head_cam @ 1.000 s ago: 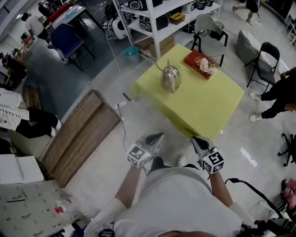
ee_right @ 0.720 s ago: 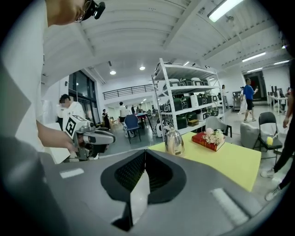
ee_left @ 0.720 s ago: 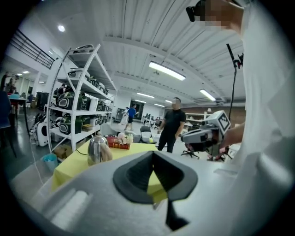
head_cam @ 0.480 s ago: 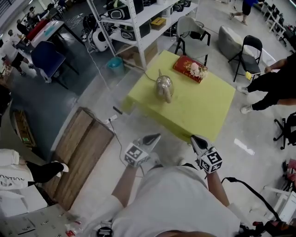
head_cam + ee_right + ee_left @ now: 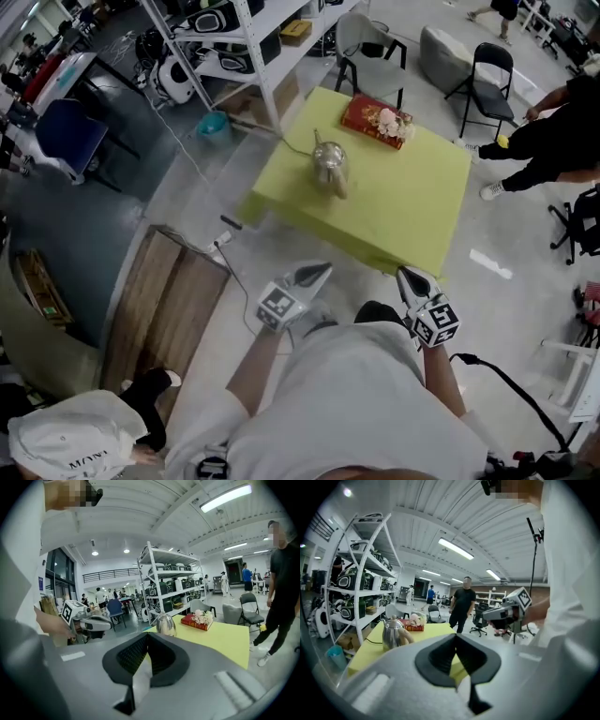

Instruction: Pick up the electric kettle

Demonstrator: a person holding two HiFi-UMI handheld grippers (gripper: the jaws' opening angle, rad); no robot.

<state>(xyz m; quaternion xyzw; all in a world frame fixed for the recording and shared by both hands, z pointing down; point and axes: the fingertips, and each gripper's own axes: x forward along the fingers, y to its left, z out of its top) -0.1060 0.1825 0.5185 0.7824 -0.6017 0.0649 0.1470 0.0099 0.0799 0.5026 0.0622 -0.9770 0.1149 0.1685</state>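
One kettle [image 5: 330, 161], one yellow table [image 5: 412, 211], one white shelving rack [image 5: 265, 58]

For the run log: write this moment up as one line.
phase: pre-grasp | left gripper: shut, empty | right gripper: shut, empty | kettle: on yellow table, untouched

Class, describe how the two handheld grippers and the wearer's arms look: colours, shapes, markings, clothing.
The left gripper and the right gripper both have light grey, tapering bodies with black ribbed jaw pads. Each carries a white cube printed with black square markers. The person wears a white short-sleeved shirt.
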